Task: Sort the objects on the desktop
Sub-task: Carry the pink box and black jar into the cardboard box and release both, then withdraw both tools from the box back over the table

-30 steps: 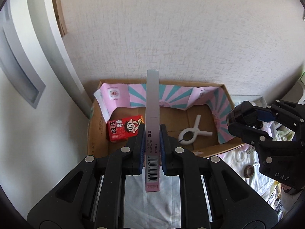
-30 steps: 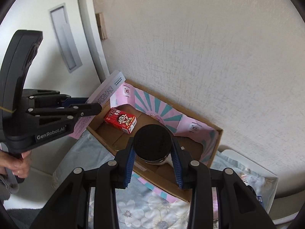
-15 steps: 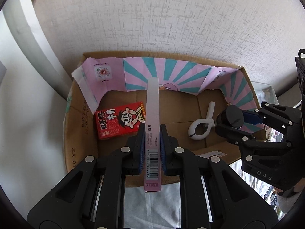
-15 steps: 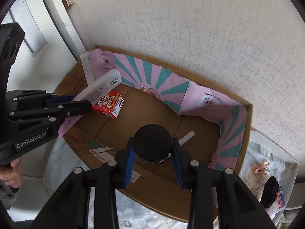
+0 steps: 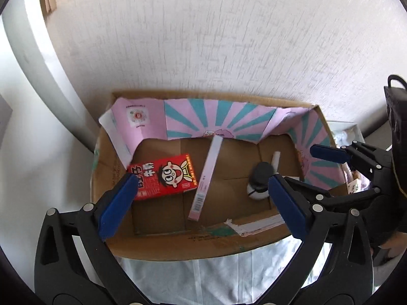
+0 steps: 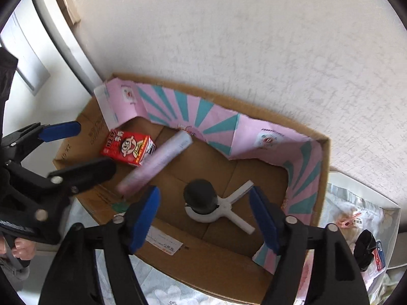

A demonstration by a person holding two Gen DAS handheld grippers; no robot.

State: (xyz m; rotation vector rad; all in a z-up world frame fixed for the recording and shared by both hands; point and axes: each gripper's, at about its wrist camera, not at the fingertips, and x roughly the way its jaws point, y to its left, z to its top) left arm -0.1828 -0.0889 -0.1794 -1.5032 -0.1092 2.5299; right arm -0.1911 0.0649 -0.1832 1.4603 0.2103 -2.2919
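Observation:
A cardboard box [image 5: 162, 244] [image 6: 208, 256] lined with pink and teal paper stands against the wall. Inside lie a red milk carton [image 5: 162, 176] [image 6: 126, 147], a slim pink box [image 5: 207, 178] [image 6: 155, 162], motion-blurred in the right wrist view, a black-lidded jar [image 5: 262, 175] [image 6: 201, 195] and a white clip [image 6: 229, 211]. My left gripper [image 5: 201, 203] is open and empty above the box's near side. My right gripper [image 6: 206, 218] is open and empty just above the jar.
The box rests on a light floral cloth [image 6: 165, 294]. A white tray [image 6: 361, 221] to the right holds a pink clip [image 6: 348, 221] and a black item [image 6: 365, 249]. A textured white wall is behind, a window frame [image 5: 33, 63] at left.
Both grippers have opened. The pink box has dropped from my left gripper into the box, and the jar has dropped from my right gripper beside the white clip.

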